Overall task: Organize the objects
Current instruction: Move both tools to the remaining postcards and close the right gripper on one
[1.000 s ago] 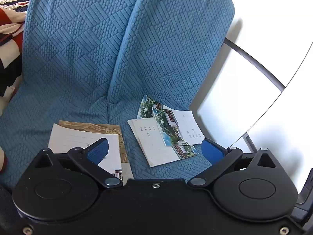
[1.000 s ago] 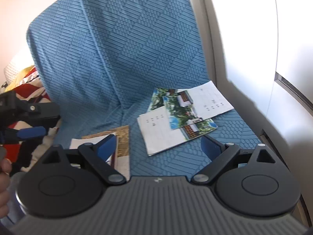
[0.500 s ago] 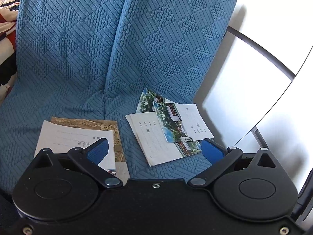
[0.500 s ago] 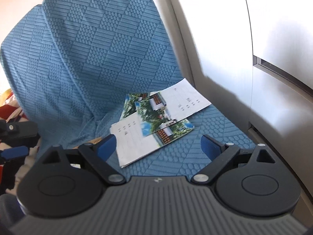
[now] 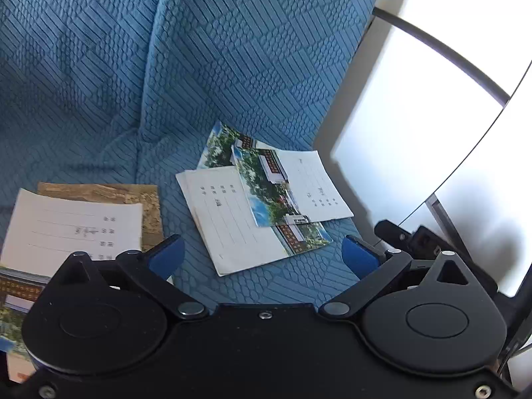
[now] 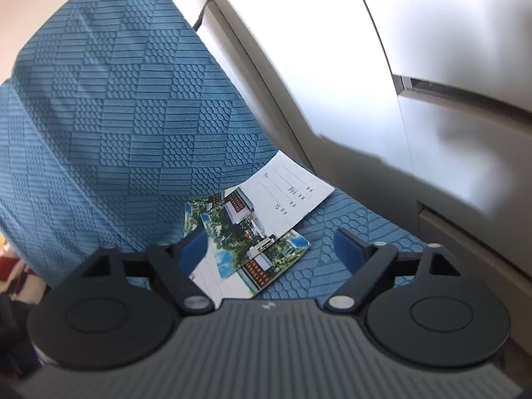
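Observation:
A loose pile of three thin booklets (image 5: 262, 206) with garden-photo covers and white lined backs lies on the blue textured sofa seat (image 5: 299, 286), near its right end. My left gripper (image 5: 262, 257) hovers just short of the pile, open and holding nothing. A second pile lies to its left: a white lined booklet (image 5: 73, 226) over a brown one (image 5: 133, 196). In the right wrist view the same pile (image 6: 266, 212) lies under and ahead of my right gripper (image 6: 271, 251). Its jaws are closing, but the pads touch nothing.
White panels with dark seams (image 5: 415, 133) stand close along the sofa's right side (image 6: 432, 50). The quilted blue backrest (image 5: 199, 50) rises behind the booklets. A black gripper part (image 5: 412, 237) pokes in at the right. Red and white fabric (image 6: 13, 266) shows far left.
Both grippers have come forward and down toward the right-hand booklet pile, which now looks bigger. The right view has rolled, and the right jaws have narrowed slightly.

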{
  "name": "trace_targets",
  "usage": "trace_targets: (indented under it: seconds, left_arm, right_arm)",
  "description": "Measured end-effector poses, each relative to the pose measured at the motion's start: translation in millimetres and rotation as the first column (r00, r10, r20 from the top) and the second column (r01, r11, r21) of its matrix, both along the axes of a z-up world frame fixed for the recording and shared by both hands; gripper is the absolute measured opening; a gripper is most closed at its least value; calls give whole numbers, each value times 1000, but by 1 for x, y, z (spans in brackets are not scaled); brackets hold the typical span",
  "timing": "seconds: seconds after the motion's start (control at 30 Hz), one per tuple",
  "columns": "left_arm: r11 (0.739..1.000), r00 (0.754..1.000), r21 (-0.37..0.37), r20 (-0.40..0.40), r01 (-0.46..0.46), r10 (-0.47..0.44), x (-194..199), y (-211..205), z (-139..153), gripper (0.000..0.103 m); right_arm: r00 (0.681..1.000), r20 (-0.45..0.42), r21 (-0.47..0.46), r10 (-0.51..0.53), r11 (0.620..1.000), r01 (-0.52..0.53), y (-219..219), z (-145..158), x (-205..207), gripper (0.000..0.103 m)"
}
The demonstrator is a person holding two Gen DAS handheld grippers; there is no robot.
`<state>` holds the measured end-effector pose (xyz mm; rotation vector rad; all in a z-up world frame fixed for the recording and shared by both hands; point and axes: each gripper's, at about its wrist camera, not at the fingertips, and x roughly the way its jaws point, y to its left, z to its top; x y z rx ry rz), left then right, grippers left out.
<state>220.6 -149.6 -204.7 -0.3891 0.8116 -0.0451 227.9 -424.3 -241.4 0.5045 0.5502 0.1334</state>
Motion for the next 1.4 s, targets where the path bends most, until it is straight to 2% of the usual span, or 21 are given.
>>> trace_targets:
  seconds: [0.13,0.23,0.37,0.47,0.57,0.73,0.87,0.9,0.93,1.17,1.23,1.4]
  left_arm:
    - [1000,1000,-14,-13,-5,5,12,-5,-12,97]
    - [1000,999,-26,-31,-16,16,24,-7,-21,93]
    - [999,999,-31,-42,-25,24,43,-8,-32,91]
    - [999,998,-39,-57,-37,35,58,-9,-42,84]
    - [998,997,-45,-70,-39,35,73,-11,-51,83]
    - [998,995,-59,-95,-37,31,96,-15,-70,70]
    - [996,994,-76,-109,-36,28,114,-19,-84,64]
    - [996,993,-83,-117,-33,23,118,-20,-86,60]
    - [995,992,-93,-124,-31,19,122,-20,-90,55]
    - [993,988,-115,-153,-35,17,143,-17,-112,45]
    - [990,986,-134,-165,-34,11,146,-16,-117,43]
    - [983,986,-179,-165,-38,8,147,-10,-121,42]
  right_arm:
    - [1000,-23,47,-3,999,4,-5,-9,20,77]
    - [999,-52,113,-9,994,14,-10,-18,36,61]
    - [998,-56,160,7,987,2,-7,-27,52,57]
    - [994,-101,172,27,985,-9,-1,-43,70,52]
    - [986,-163,232,33,973,6,-5,-59,90,49]
    - [974,-227,292,28,955,41,-9,-76,111,49]
    - [963,-268,319,34,946,55,-7,-87,122,49]
    - [961,-273,333,40,941,55,-7,-90,124,49]
    - [961,-272,345,41,937,57,-7,-91,126,47]
    - [963,-269,363,33,929,70,-6,-95,133,47]
    - [963,-265,386,43,920,65,-6,-96,135,50]
    - [982,-170,434,85,901,-2,-2,-89,136,50]
